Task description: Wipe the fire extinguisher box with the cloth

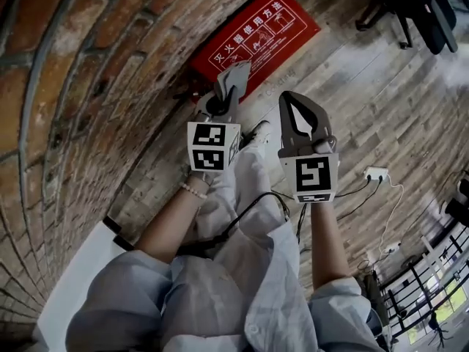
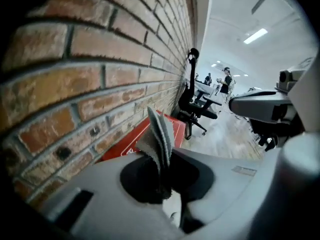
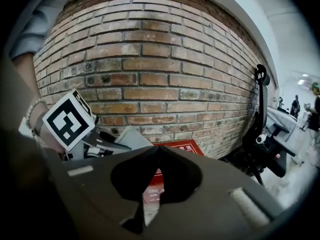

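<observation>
The red fire extinguisher box (image 1: 253, 39) stands on the wooden floor against the brick wall, white print on its face. My left gripper (image 1: 233, 78) is shut on a folded grey cloth (image 1: 236, 72), held just in front of the box's near edge. From the left gripper view, the cloth (image 2: 159, 139) sticks up out of the jaws with the box (image 2: 131, 143) behind it. To the right, my right gripper (image 1: 293, 97) is shut with its tips together and nothing in it. The right gripper view shows the box (image 3: 183, 146) past the tips and the cloth (image 3: 131, 137) at left.
The brick wall (image 1: 88, 86) runs along the left. Black office chairs (image 1: 418, 9) stand beyond the box. On the floor to the right lie a white power strip (image 1: 376, 173) and its cables. A white board (image 1: 73, 284) leans at lower left. People stand far off (image 2: 225, 81).
</observation>
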A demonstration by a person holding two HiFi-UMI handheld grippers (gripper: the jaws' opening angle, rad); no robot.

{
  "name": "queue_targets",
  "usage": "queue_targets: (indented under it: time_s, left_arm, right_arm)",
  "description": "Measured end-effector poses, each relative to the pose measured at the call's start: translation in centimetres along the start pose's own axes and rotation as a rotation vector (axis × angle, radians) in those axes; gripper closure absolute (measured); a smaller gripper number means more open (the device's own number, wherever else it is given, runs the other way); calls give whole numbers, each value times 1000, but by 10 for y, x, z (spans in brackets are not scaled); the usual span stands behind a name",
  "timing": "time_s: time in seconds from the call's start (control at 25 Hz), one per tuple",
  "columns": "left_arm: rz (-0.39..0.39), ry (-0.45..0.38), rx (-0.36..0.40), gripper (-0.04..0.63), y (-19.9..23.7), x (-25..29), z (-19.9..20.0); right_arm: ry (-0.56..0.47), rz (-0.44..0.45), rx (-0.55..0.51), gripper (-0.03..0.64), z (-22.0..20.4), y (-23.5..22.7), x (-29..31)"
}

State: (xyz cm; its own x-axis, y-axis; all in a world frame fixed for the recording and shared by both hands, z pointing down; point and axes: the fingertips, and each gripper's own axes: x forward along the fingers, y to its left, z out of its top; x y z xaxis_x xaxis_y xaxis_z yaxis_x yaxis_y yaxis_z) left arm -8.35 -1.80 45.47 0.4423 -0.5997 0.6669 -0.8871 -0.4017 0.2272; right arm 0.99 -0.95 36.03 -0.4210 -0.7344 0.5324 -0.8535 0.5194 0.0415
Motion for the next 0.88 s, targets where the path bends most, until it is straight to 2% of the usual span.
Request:
queue_targets:
  time_s: [0.32, 0.76, 0.88]
  left_arm:
    - [-79, -187, 257, 586, -38, -64, 109]
    - [-171, -400, 458, 584, -63, -154, 220]
    - [-189, -444, 473, 584, -69, -177, 244]
  right_arm:
    - [-79, -71, 1, 609, 67, -17, -51]
    - [-167, -159, -35, 609, 141, -36, -114]
    - [-184, -165, -54, 609, 160, -35, -127]
